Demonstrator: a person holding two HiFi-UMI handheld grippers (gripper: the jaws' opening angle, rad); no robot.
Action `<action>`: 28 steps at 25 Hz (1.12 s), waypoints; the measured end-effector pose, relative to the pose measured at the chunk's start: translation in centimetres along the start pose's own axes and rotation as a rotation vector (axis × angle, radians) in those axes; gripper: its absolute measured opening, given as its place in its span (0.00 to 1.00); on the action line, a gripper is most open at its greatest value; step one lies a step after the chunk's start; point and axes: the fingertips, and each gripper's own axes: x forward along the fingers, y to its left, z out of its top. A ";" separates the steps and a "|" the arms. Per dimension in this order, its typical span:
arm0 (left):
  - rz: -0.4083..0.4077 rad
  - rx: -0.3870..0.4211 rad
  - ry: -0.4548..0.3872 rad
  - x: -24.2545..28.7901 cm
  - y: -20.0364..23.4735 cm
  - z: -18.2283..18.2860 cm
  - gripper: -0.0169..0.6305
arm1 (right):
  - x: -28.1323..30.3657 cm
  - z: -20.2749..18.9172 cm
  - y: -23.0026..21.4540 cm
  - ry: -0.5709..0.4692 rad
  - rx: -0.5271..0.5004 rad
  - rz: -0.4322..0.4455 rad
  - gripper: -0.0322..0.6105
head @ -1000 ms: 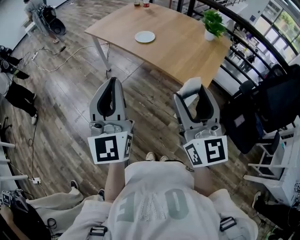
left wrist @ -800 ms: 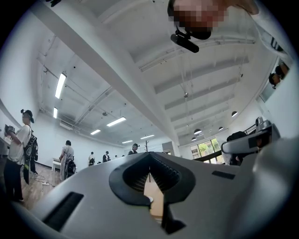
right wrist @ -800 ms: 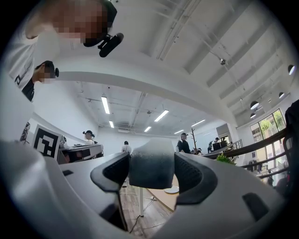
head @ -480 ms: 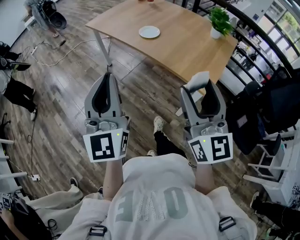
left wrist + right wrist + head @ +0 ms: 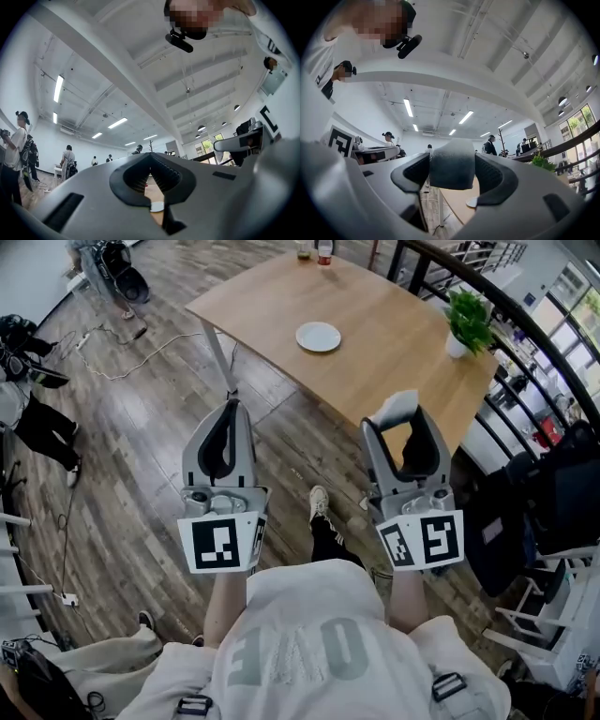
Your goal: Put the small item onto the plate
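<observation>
A white plate point(image 5: 318, 336) lies on a wooden table point(image 5: 394, 329) ahead of me, well beyond both grippers. My right gripper point(image 5: 400, 416) is held over the floor near the table's front edge, shut on the small item point(image 5: 395, 407), a pale soft block. In the right gripper view the small item point(image 5: 452, 168) sits between both pads, with the plate point(image 5: 471, 202) far off below it. My left gripper point(image 5: 231, 409) is shut, tips touching and nothing in it. The left gripper view shows the plate point(image 5: 157, 206) through the jaws' gap.
A potted plant point(image 5: 466, 320) stands at the table's right corner and two bottles point(image 5: 315, 251) at its far edge. A dark railing point(image 5: 525, 324) runs along the right. Cables point(image 5: 131, 357) lie on the wooden floor, and a person point(image 5: 33, 423) stands at left.
The table and plate have drawn nearer and shifted right in the head view. The person's foot has stepped forward between the grippers. Both grippers keep their stance.
</observation>
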 end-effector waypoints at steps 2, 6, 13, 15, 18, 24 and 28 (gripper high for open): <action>0.014 0.010 -0.018 2.4 1.0 -0.5 0.04 | 2.7 -0.7 -1.1 0.005 0.005 0.004 0.53; 0.040 0.023 -0.035 8.2 3.5 -2.2 0.04 | 8.4 -2.4 -4.0 0.040 -0.001 0.007 0.53; 0.089 0.011 -0.032 19.3 7.6 -5.0 0.04 | 19.4 -4.0 -10.0 0.063 0.003 0.009 0.53; 0.097 0.012 -0.028 21.6 8.5 -5.8 0.04 | 21.8 -4.4 -11.1 0.064 0.005 0.020 0.53; 0.103 0.019 -0.023 25.3 9.4 -6.7 0.04 | 25.7 -5.2 -12.9 0.070 -0.003 0.033 0.53; 0.114 0.031 -0.006 30.3 11.0 -9.0 0.04 | 31.1 -7.5 -14.9 0.094 -0.006 0.057 0.53; 0.111 0.037 0.009 32.6 11.4 -10.5 0.04 | 33.6 -8.7 -16.3 0.098 0.009 0.050 0.53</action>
